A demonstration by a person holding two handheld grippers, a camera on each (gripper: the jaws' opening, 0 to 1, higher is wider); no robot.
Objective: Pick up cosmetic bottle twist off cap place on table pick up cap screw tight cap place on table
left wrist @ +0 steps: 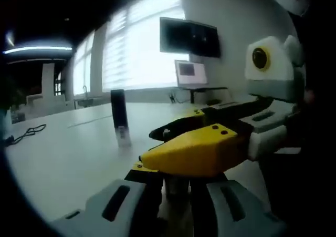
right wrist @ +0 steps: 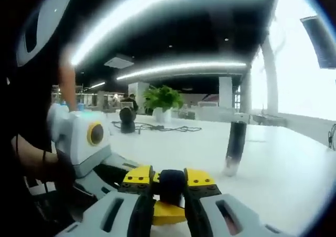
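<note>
The cosmetic bottle [left wrist: 119,116] stands upright on the white table [left wrist: 68,158], tall, slim and dark with a clear or silvery band at its foot; the right gripper view shows it leaning only from lens tilt [right wrist: 234,147]. Whether it wears its cap I cannot tell from its top end. Near the bottle, on the person's side of it, the two tools meet: the right gripper [right wrist: 171,187] has its grey jaws pinched on a small dark rounded piece, which I judge to be the cap [right wrist: 171,184], smooth and matte. The left gripper [left wrist: 176,187] has its jaws drawn close together around something pale and blurred, too indistinct to name, so I cannot tell its state for sure; the other tool's yellow plastic body crosses just above it. If that dark piece is the cap, the twisting-off looks done, and setting it down, picking it up again, screwing it tight and resting the bottle are all left. Beyond the bottle a black cable [right wrist: 163,127] trails over the glossy tabletop, with a leafy potted plant [right wrist: 163,99] farther off
</note>
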